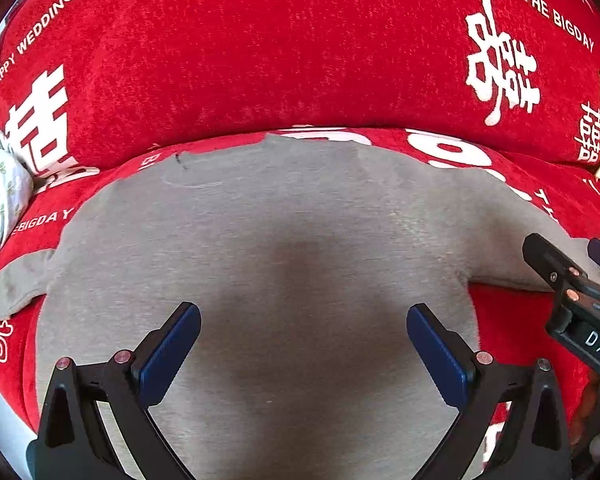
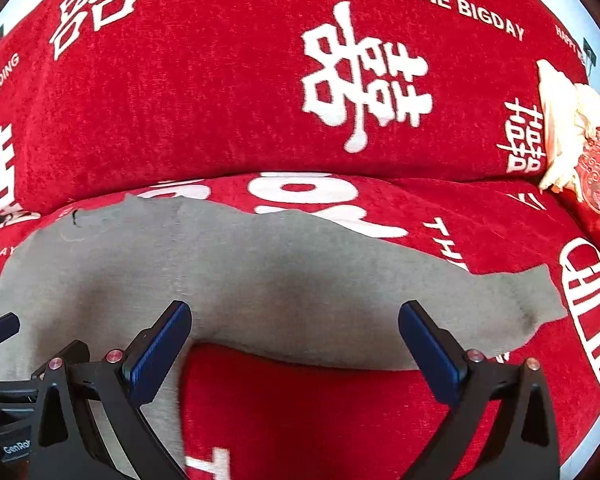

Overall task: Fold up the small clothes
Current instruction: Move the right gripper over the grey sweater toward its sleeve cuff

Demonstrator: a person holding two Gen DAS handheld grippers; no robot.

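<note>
Grey shirt point(image 1: 260, 240) is the small piece of clothing seen here, and it is spread flat on a red sofa cover point(image 1: 260, 60) with white letters and signs on it. In the left wrist view, the shirt fills the space in front of the left gripper point(image 1: 303, 354) and under it. The two blue fingers point(image 1: 172, 354) of this gripper are held wide apart, and nothing is gripped between them. Grey cloth is seen in the gap. One sleeve point(image 1: 12, 284) is laid out to the left of the tool. A white flowery cloth point(image 1: 0, 188) is seen farther left, at the edge of the view. The right gripper point(image 1: 576, 276) is seen at the far right, near the other sleeve.

In the right wrist view, the right gripper point(image 2: 295, 354) is also held wide, and nothing is gripped by it. The shirt point(image 2: 260, 272) is stretched across in front of its tips, and the sleeve point(image 2: 512, 308) is laid out ahead and to the right. The left blue finger point(image 2: 160, 354) is seen over the grey cloth, while the red cover point(image 2: 300, 412) is seen below the gap. Whether the cloth is touched cannot be told. A cream cloth point(image 2: 560, 120) is set far off to the right, against the back cushion. Part of the left gripper point(image 2: 0, 332) is seen at the left edge.
</note>
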